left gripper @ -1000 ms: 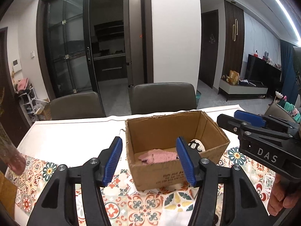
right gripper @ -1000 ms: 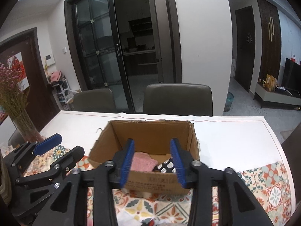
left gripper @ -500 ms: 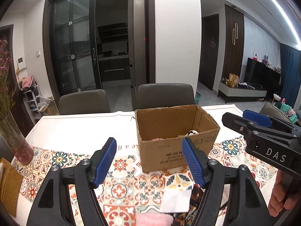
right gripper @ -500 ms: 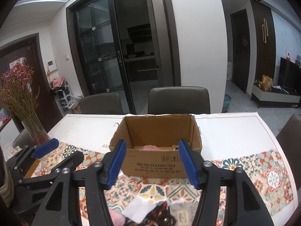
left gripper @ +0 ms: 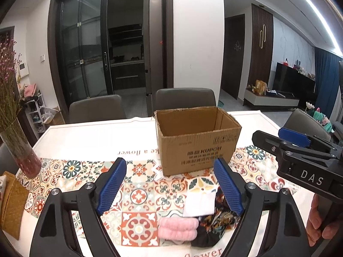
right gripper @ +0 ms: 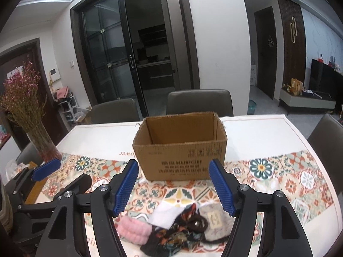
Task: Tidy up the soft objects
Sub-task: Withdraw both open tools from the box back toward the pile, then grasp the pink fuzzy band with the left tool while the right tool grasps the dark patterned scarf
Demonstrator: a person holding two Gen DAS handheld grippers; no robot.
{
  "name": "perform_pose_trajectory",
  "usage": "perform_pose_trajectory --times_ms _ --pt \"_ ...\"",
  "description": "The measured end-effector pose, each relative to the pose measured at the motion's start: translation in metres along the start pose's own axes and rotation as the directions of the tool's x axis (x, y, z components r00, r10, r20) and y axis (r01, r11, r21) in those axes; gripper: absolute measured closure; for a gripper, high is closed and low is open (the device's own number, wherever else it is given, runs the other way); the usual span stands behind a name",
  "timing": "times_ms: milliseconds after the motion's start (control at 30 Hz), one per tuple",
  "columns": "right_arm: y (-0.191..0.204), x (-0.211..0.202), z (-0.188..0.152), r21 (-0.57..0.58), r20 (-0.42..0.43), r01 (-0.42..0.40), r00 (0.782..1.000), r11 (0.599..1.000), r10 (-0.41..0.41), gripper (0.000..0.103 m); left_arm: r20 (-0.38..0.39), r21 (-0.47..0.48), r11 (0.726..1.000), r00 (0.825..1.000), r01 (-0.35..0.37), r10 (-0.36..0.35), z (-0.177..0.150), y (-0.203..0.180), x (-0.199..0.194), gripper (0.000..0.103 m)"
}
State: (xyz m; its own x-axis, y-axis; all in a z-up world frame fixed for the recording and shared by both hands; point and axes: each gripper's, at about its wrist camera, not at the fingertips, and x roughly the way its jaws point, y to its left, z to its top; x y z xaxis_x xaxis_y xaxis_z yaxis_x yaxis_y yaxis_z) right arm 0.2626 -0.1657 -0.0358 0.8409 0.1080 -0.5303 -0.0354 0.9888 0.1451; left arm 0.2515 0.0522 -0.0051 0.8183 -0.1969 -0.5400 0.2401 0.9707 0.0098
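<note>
The cardboard box (left gripper: 197, 143) hides its floor behind its near wall, so any contents cannot be told. Nearer than the box, the pile of soft items (right gripper: 178, 224) is blurred in the right wrist view. Right of the box, the person's hand (left gripper: 319, 224) is cut off by the frame edge.

Dining room opening onto a living area. A table (left gripper: 90, 137) under a white cloth with a tiled floral band fills the foreground; two grey chairs (left gripper: 185, 98) stand at its far side and a third (right gripper: 328, 132) at its right end. A vase (right gripper: 44, 143) of dried pink flowers stands at the table's left. Behind, dark-framed glass sliding doors (left gripper: 83, 60) give onto an unlit kitchen, beside a white pillar (left gripper: 198, 36). At right, a dark door (right gripper: 264, 51), a television (left gripper: 294, 81) on a low cabinet, a blue curtain (left gripper: 325, 81). Ceiling strip light (left gripper: 317, 10) lit.
</note>
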Motion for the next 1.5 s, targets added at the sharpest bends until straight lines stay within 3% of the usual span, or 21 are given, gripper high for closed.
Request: perform_pose_trajectory --times_ms 600,1067,1500 --pt "0.01 0.006 -0.071 0.048 -0.188 0.025 0.982 0.999 -0.016 0.034 -0.139 0.064 0.996 0.989 0.056 -0.046 -0.06 0.001 -0.003 0.017" --pt "-0.004 0.046 -0.121 0.159 -0.374 0.04 0.927 0.986 0.023 0.034 -0.266 0.08 0.992 0.961 0.093 -0.068 -0.097 0.003 0.032 0.017" --pt "-0.02 0.085 -0.149 0.201 -0.441 0.075 0.897 0.977 0.022 0.034 -0.336 0.081 0.988 0.937 0.133 -0.099 -0.124 0.002 0.075 0.017"
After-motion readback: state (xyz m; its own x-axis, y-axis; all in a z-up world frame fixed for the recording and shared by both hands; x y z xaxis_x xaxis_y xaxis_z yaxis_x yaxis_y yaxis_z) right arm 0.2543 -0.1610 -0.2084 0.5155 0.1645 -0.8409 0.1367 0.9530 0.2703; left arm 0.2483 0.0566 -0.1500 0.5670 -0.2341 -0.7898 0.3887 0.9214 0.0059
